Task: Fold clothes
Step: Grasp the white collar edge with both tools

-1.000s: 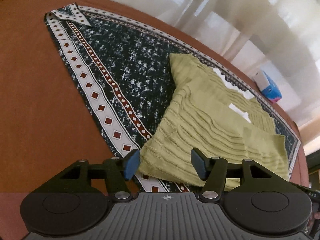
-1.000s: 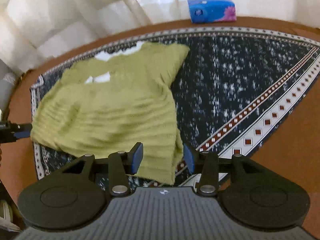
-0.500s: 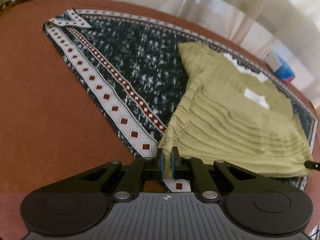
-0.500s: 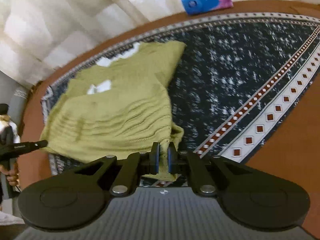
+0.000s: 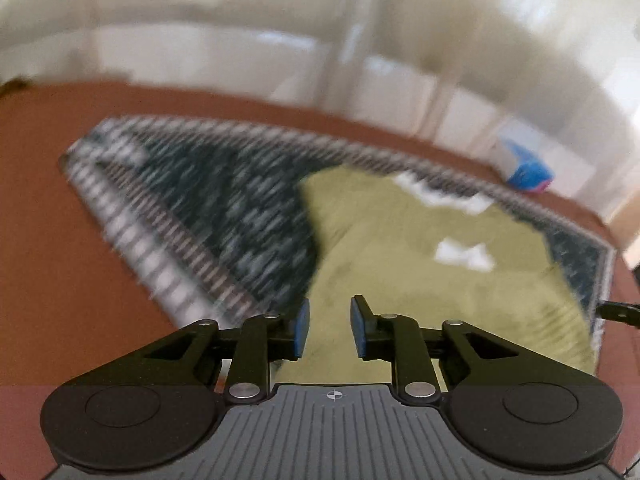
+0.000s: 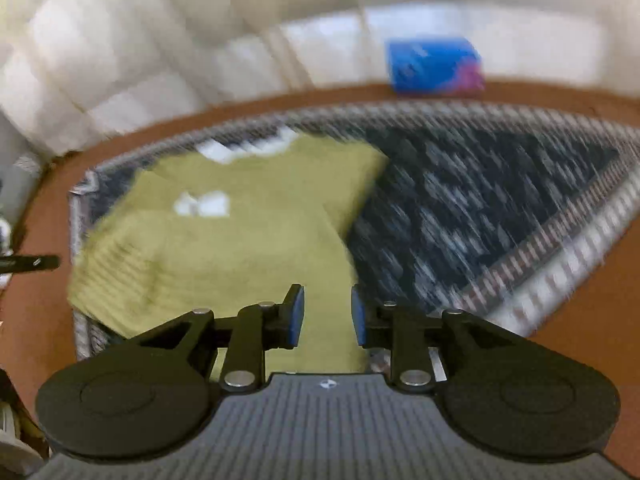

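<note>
Hovering with jaws apart and empty, left gripper (image 5: 326,326) and right gripper (image 6: 328,316) could snag green knit sweater's (image 5: 420,264) near hem, dragging it askew.

No readable text, labels or numbers; print on blue box (image 6: 436,67) blurred beyond reading.

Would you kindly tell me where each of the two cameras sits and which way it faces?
Left wrist: rides on the left tongs, looking forward and down over the green sweater on the patterned cloth; its open blue-padded fingers show.
Right wrist: rides on the right tongs, facing the same sweater from its other side; its open fingers show.
Shared: sweater, cloth, blue tissue box, curtains; both views blurred.
</note>
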`<action>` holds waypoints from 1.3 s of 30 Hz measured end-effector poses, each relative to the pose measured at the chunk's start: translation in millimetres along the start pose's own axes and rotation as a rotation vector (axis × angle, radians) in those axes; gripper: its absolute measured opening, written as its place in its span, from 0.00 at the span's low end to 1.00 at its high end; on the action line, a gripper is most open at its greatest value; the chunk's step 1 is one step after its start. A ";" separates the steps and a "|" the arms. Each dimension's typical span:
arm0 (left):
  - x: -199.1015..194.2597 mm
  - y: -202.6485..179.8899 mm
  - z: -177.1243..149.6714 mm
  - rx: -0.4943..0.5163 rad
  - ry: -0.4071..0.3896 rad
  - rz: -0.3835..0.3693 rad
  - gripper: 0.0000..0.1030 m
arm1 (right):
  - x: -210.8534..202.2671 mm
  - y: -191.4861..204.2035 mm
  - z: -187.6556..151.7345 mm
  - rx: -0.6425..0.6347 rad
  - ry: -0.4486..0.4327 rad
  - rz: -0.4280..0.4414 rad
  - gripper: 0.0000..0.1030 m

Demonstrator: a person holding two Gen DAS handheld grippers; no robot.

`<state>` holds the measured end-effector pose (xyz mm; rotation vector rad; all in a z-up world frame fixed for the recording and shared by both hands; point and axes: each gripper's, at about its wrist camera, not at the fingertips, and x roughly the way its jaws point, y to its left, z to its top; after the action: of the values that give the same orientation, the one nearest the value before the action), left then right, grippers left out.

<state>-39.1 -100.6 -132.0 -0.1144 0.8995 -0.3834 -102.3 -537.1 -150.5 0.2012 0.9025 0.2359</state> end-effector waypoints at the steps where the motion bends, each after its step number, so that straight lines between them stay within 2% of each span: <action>1: 8.2 -6.7 5.9 0.025 -0.008 -0.014 0.44 | 5.5 6.2 7.3 -0.027 -0.007 0.014 0.30; 3: 27.6 -18.0 11.7 0.071 -0.004 -0.023 0.44 | 23.4 15.9 20.1 -0.065 -0.003 0.027 0.32; 5: 51.9 -25.0 11.7 0.099 0.035 -0.019 0.44 | 42.4 19.7 26.2 -0.084 0.018 0.021 0.32; 9: 79.4 -21.4 1.9 0.109 0.071 0.033 0.44 | 71.2 17.2 27.8 -0.096 0.062 -0.021 0.36; 12: 81.0 -14.7 0.1 0.082 0.048 0.022 0.44 | 81.8 8.2 23.9 -0.081 0.090 -0.032 0.37; 14: 69.4 -16.5 18.2 0.093 0.024 0.005 0.44 | 82.2 6.9 24.9 -0.085 0.100 -0.022 0.37; 17: 51.9 -19.2 45.4 0.108 -0.012 -0.021 0.45 | 70.8 12.6 44.3 -0.122 0.117 0.012 0.37; 23: 17.0 -25.7 101.0 0.146 -0.085 -0.071 0.57 | 22.3 16.4 126.9 -0.222 0.032 0.081 0.45; 26: 5.9 -40.9 141.5 0.234 -0.124 -0.056 0.72 | 6.3 18.0 175.1 -0.268 -0.004 0.083 0.51; 27: 5.7 -45.2 151.8 0.256 -0.133 -0.053 0.80 | 6.9 18.7 183.8 -0.274 -0.012 0.082 0.54; 28: 7.3 -49.1 159.4 0.277 -0.143 -0.049 0.86 | 9.2 19.1 189.8 -0.274 -0.021 0.082 0.61; 29: 10.3 -52.9 165.9 0.296 -0.148 -0.047 0.86 | 11.4 19.6 195.7 -0.274 -0.029 0.082 0.65; 31: 25.8 -59.6 171.2 0.322 -0.128 -0.046 0.88 | 16.0 20.4 207.7 -0.275 -0.046 0.083 0.67; 33: 51.2 -65.6 169.4 0.336 -0.074 -0.048 0.88 | 20.5 21.3 219.7 -0.276 -0.064 0.083 0.71; 35: 79.0 -69.7 163.7 0.345 -0.022 -0.049 0.88 | 41.6 19.0 212.8 -0.249 -0.036 0.102 0.80; 39: 129.6 -74.1 148.7 0.353 0.072 -0.067 0.88 | 91.3 17.0 191.6 -0.220 0.057 0.125 0.80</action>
<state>129.1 -226.8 -116.7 0.1957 0.8877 -0.6058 102.2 -508.8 -98.5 0.0466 0.9145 0.4560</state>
